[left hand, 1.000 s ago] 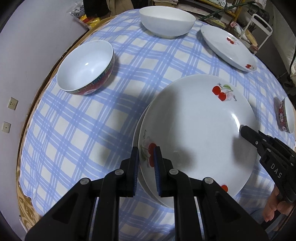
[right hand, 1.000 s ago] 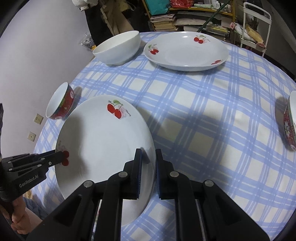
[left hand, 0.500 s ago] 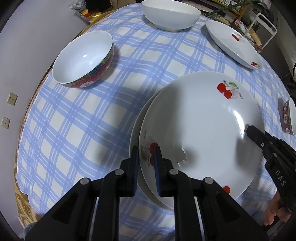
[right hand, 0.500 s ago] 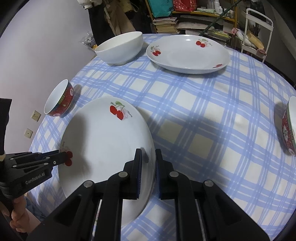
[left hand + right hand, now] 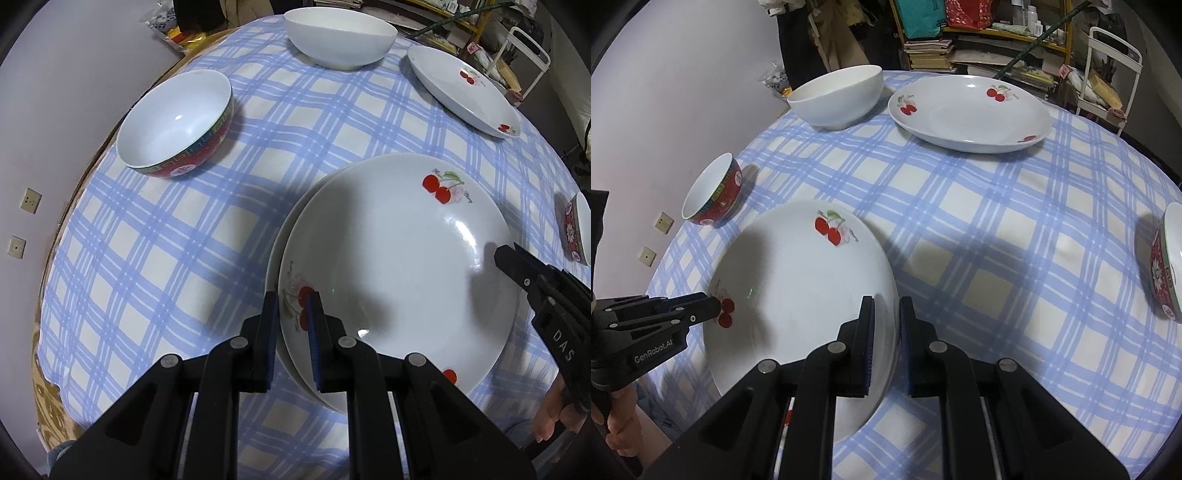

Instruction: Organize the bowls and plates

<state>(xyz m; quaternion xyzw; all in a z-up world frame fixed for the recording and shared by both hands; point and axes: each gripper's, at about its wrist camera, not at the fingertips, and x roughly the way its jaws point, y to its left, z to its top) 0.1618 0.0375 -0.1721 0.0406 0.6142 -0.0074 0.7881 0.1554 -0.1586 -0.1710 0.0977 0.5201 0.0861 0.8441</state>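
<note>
White porcelain, printed with red cherries, hangs between two pairs of tongs: the left gripper (image 5: 291, 325) pinches the near rim of the upper cherry plate (image 5: 399, 273), and the right gripper (image 5: 886, 332) clamps the opposite rim, both sets of jaws nearly shut on the thin edge. Directly beneath sits the lower cherry plate (image 5: 275, 254), its rim peeping out on the left gripper's outer side, so the pair is almost nested on the blue-checked tablecloth (image 5: 147, 258).

Judged from this, the step in hand is seating the upper plate squarely on the lower one. It calls for a level, even descent from both sides, a small shift to line up the rims, and release only once the plate rests fully, both jaws opening together so it does not tip or slide.

Ahead of the left gripper stand a red-patterned bowl (image 5: 177, 122), a plain white bowl (image 5: 340, 33) and a third cherry plate (image 5: 465, 92); another red-patterned bowl (image 5: 1167, 262) lies well off to the right gripper's right.

Against a second ago, the grip is unchanged, but the upper plate looks lower and closer to the one beneath.
</note>
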